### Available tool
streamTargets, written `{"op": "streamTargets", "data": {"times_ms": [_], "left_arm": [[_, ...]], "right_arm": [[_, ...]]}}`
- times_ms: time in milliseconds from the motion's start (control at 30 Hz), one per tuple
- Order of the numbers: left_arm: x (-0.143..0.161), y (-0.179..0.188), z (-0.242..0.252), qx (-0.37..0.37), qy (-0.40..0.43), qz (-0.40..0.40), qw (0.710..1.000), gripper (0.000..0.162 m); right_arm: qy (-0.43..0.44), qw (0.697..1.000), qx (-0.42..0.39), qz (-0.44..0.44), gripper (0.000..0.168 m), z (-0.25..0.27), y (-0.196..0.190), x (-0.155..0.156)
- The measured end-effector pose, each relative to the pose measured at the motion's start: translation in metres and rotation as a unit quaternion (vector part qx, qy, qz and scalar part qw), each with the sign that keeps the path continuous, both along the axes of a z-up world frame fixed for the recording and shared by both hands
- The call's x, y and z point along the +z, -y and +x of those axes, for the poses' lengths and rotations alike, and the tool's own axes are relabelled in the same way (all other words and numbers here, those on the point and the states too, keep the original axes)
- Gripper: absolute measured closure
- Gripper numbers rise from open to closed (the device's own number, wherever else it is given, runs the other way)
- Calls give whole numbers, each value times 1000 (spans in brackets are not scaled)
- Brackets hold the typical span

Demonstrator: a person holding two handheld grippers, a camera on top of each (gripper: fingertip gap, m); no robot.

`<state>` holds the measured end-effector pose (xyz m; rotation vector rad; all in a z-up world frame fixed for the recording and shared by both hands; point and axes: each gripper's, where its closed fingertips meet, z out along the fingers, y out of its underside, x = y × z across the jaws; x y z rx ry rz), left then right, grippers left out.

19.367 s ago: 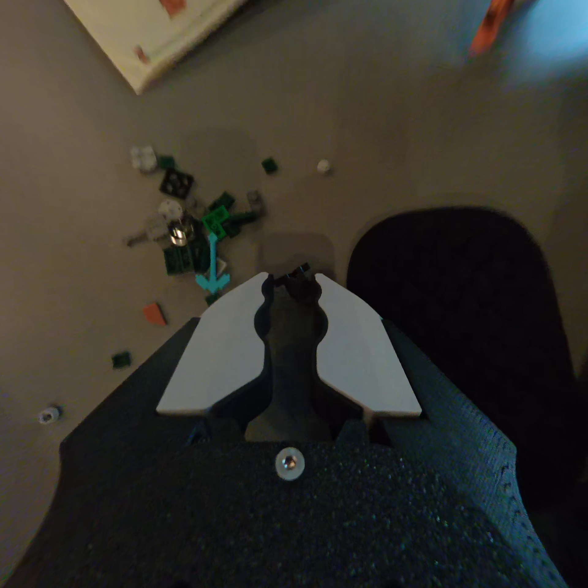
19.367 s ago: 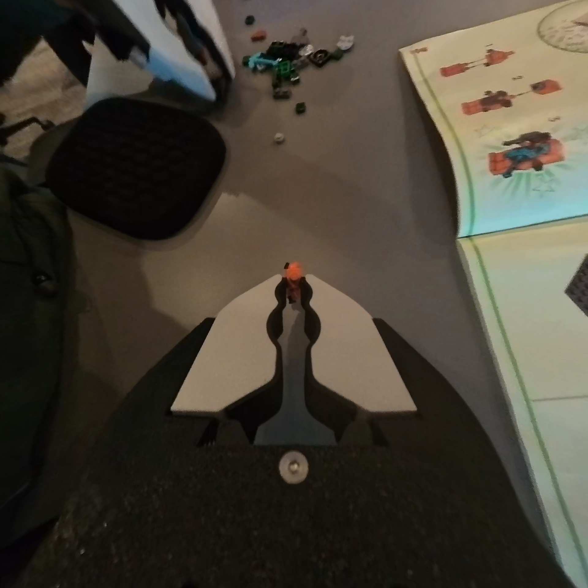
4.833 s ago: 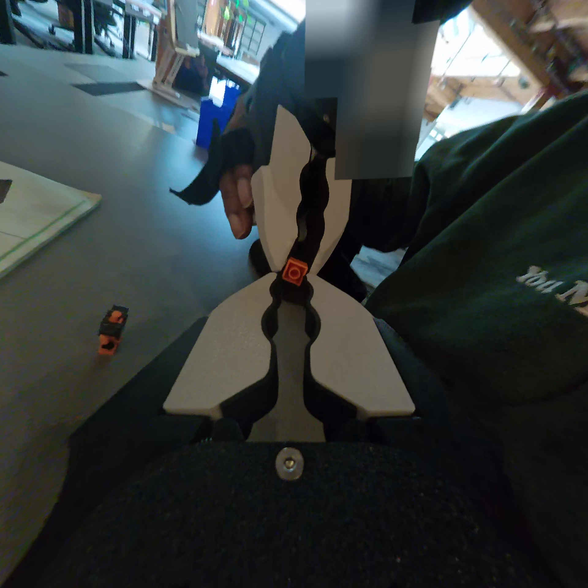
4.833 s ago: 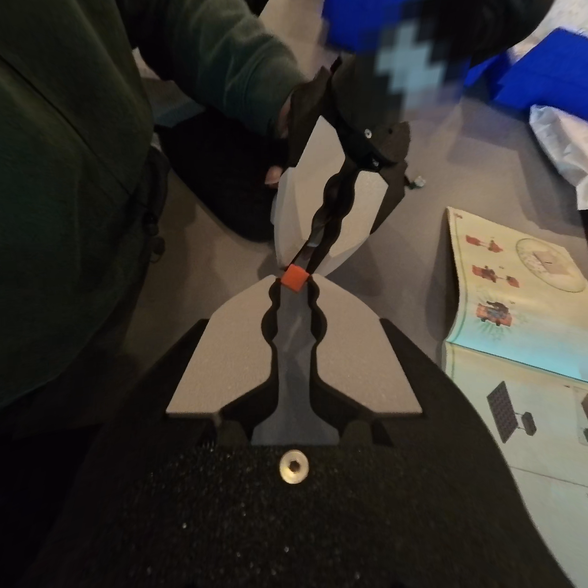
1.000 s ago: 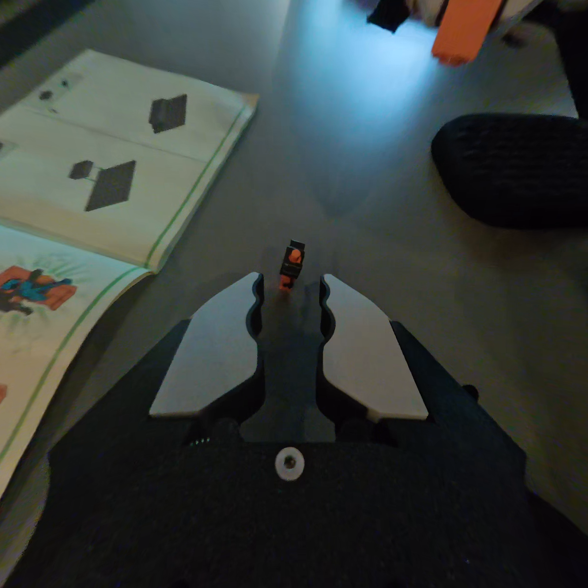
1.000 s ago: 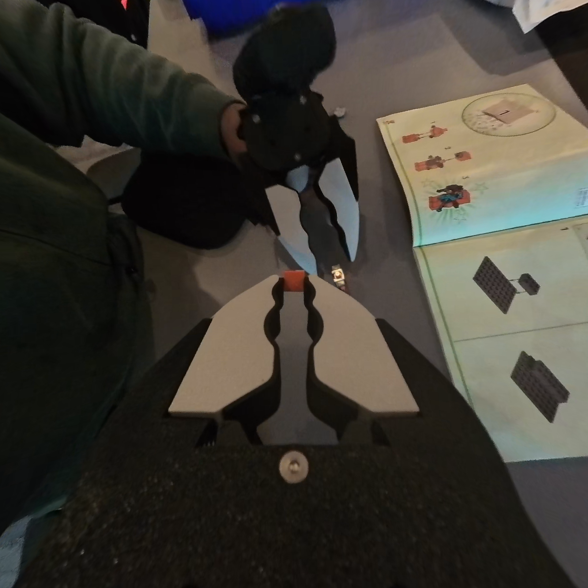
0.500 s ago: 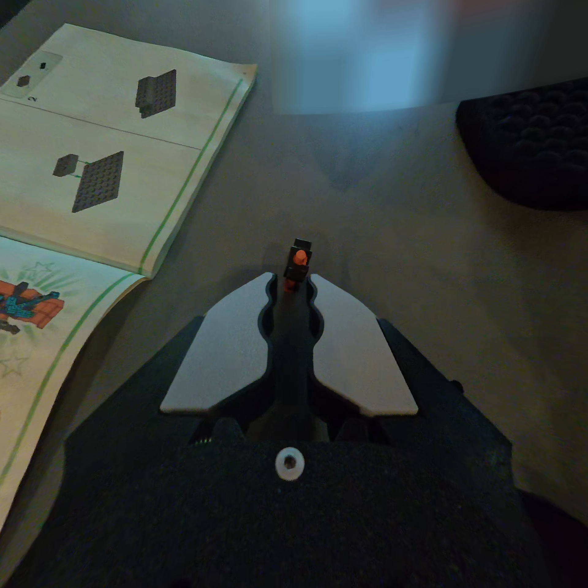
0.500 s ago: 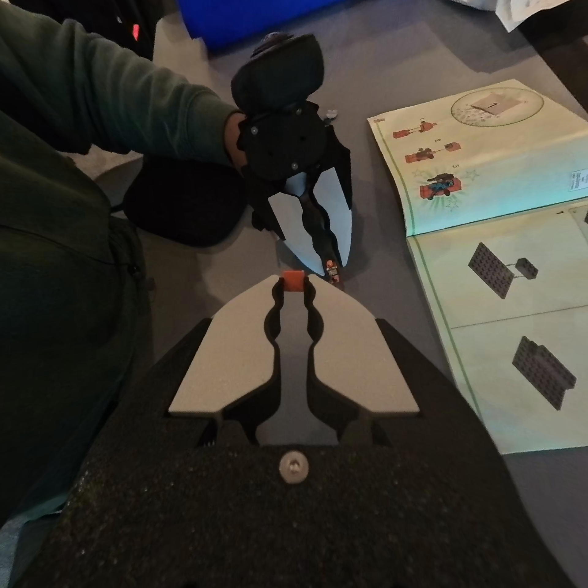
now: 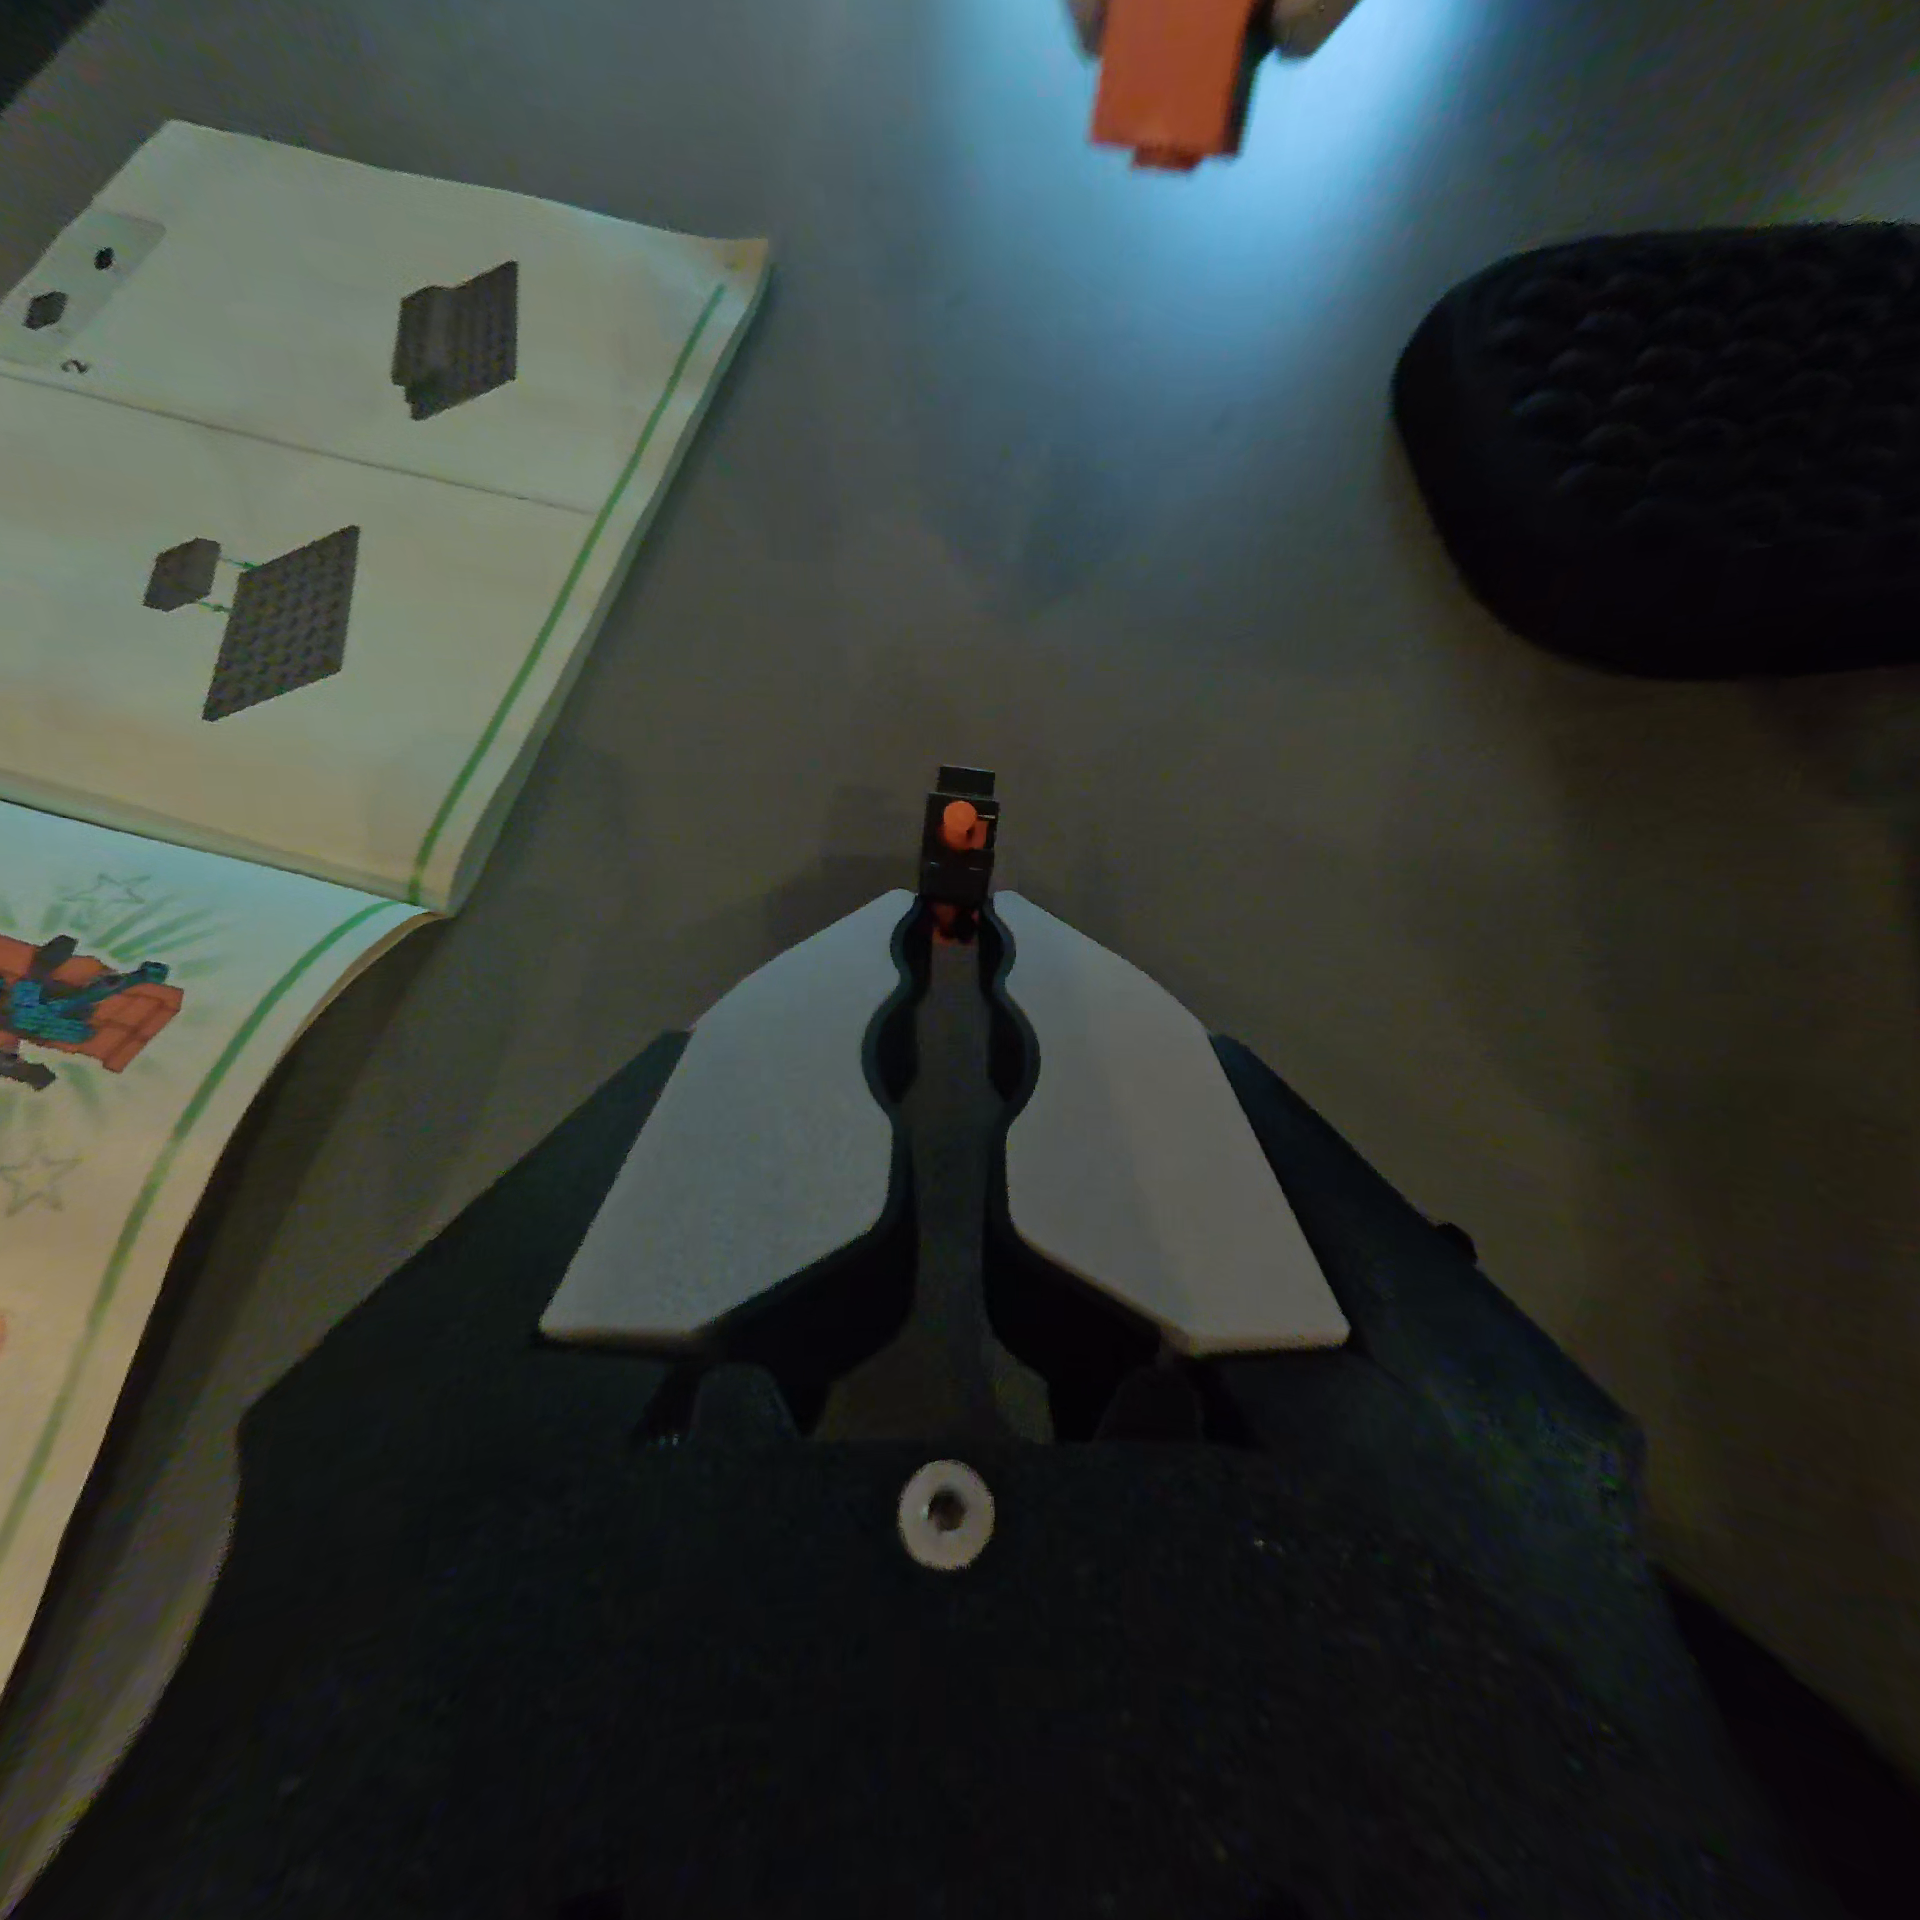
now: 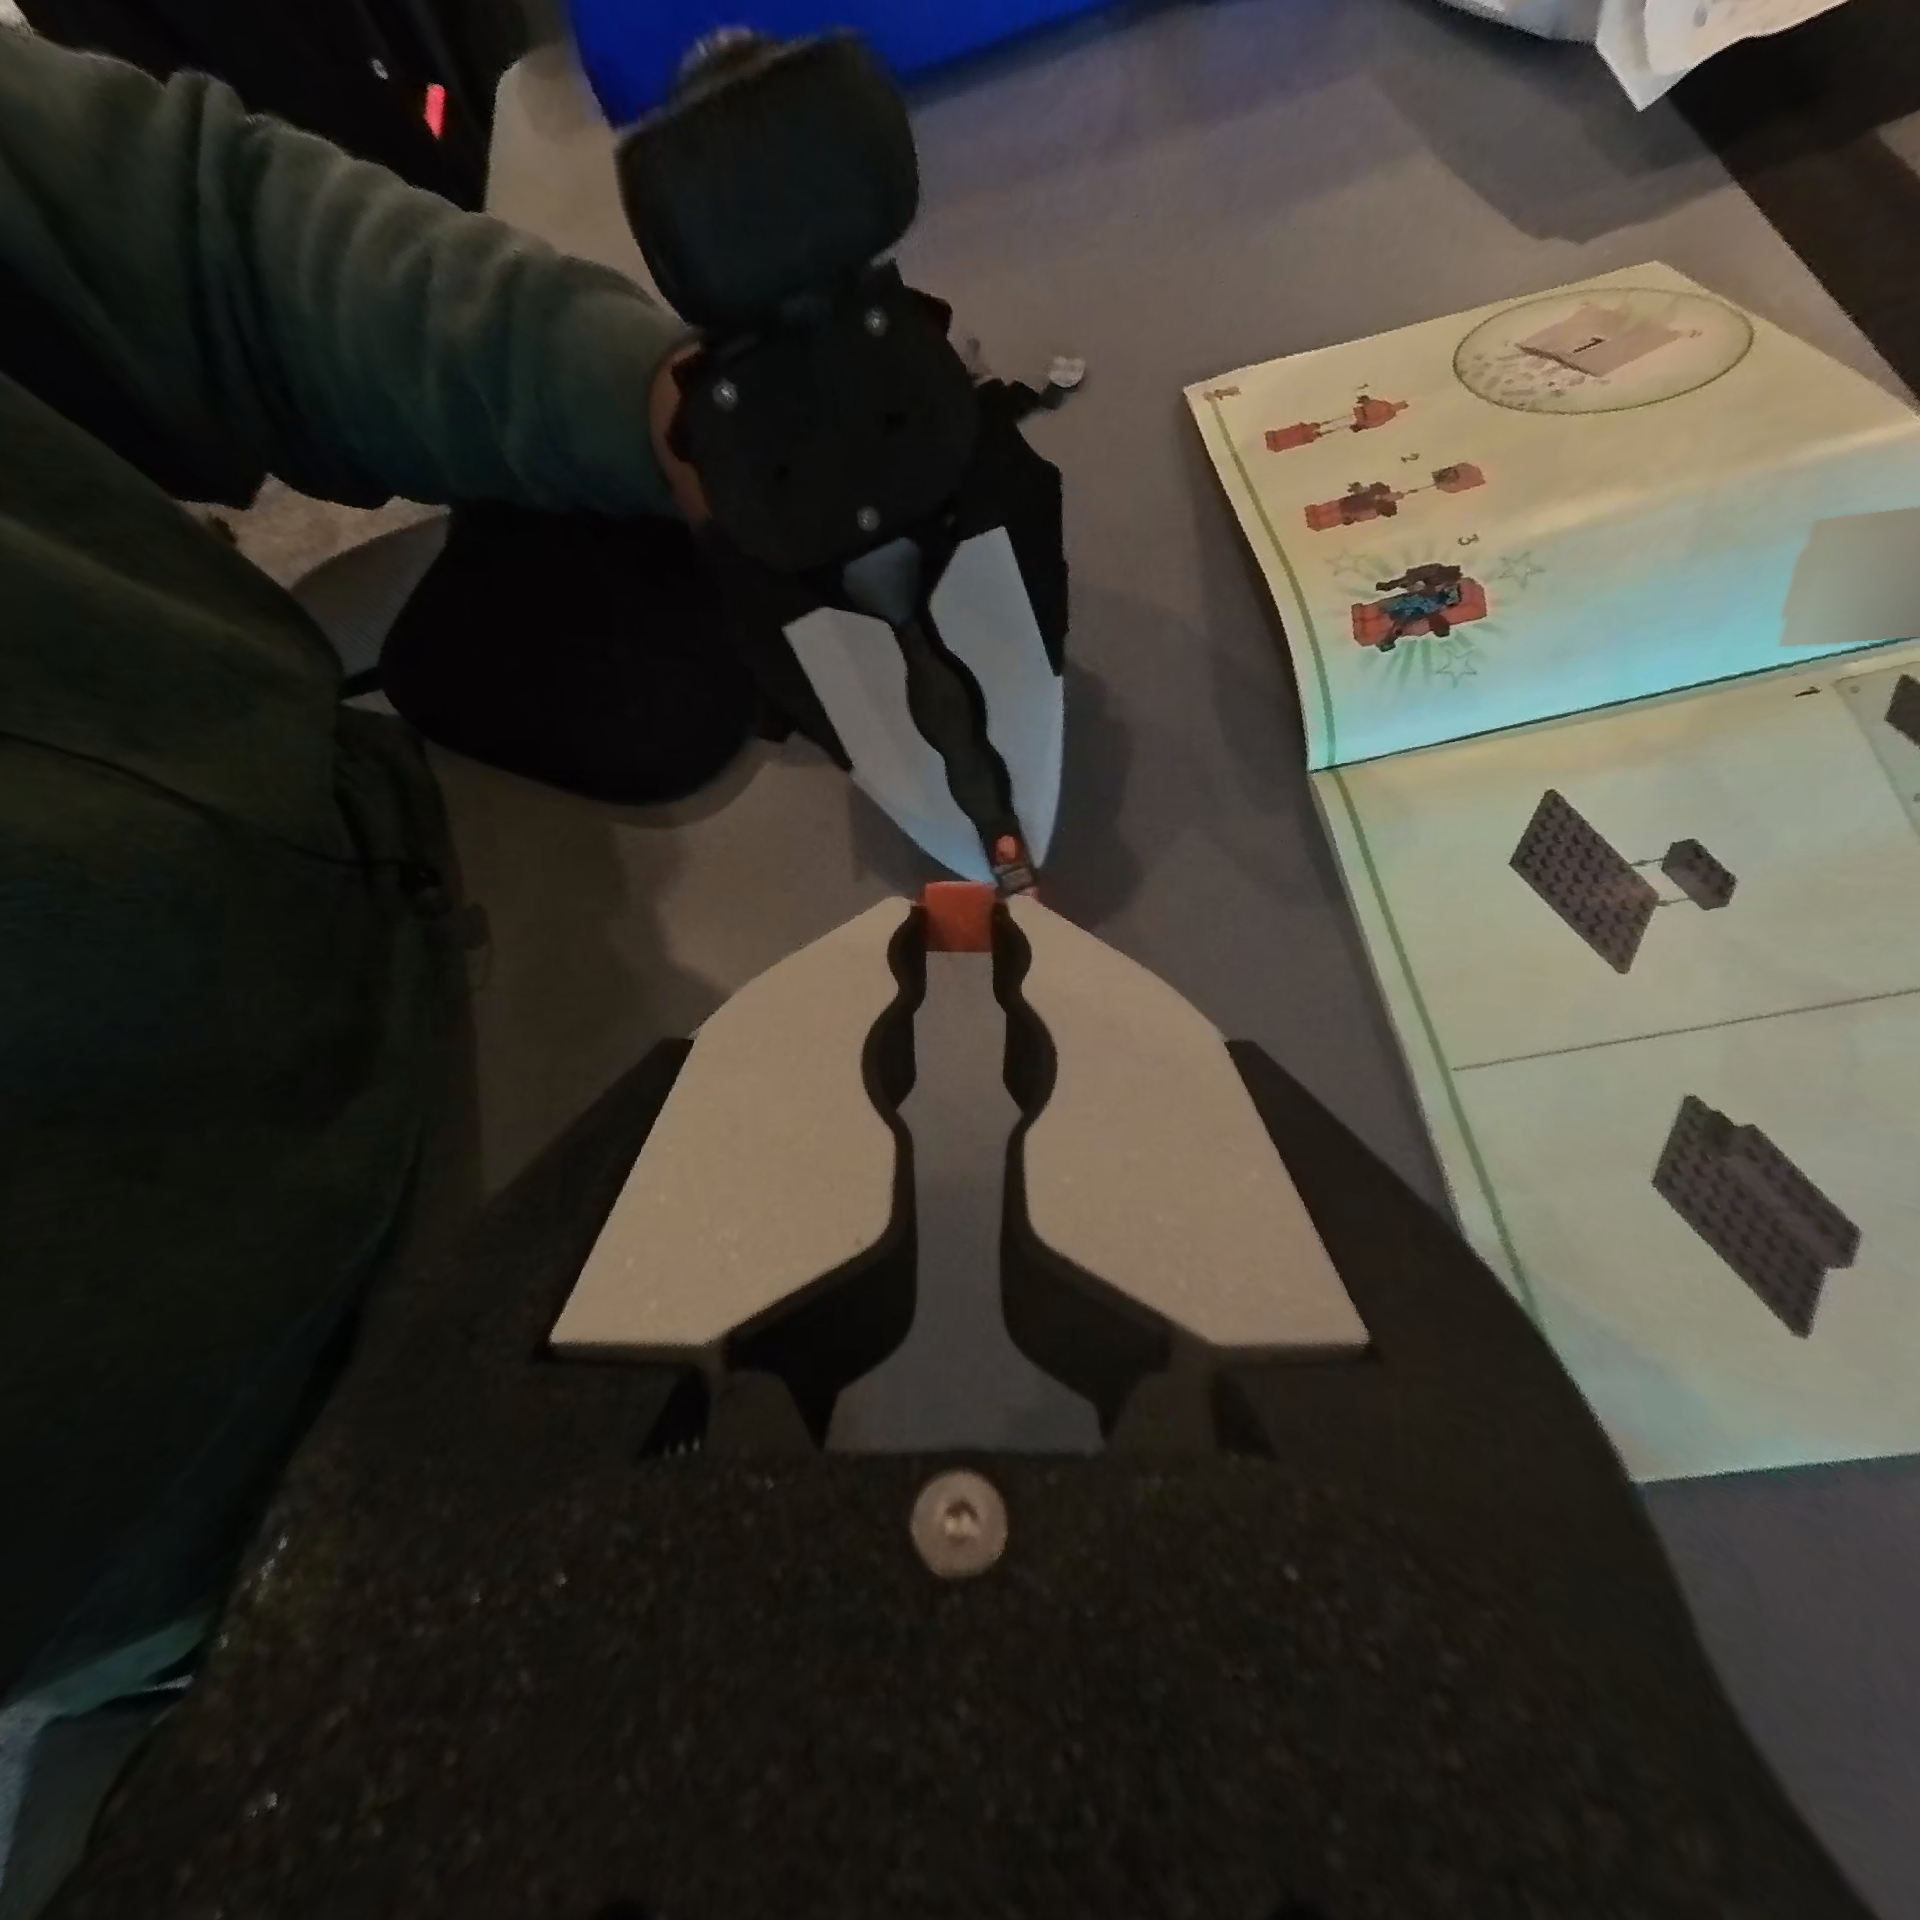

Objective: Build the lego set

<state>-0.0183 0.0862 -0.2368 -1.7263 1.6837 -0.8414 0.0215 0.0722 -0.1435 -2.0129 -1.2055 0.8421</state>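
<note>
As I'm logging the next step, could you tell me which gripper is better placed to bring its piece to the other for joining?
Probably the right. The right gripper holds its orange brick free in the air, beside the black-and-orange assembly, which the left gripper pinches low at the table.

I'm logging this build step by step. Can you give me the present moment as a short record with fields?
left claw: shut on small black-and-orange lego assembly
right claw: shut on small orange square lego brick
claw spacing: tips nearly meeting, brick beside the assembly
open paper instruction booklet: flat on grey table, to the right claw's right
black textured cushion: beyond the left claw, on its right
person's dark green sleeve: behind the left claw
</note>
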Motion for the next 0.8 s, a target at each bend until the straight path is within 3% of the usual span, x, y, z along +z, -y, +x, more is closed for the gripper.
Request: {"op": "streamTargets", "data": {"times_ms": [500,800], "left_arm": [[13,14,4,-16,-24,-16,999,154],[14,16,2,-15,-41,-21,999,154]], "right_arm": [[153,985,61,48,157,-30,-10,-25],[193,977,82,50,156,-36,-4,-41]]}}
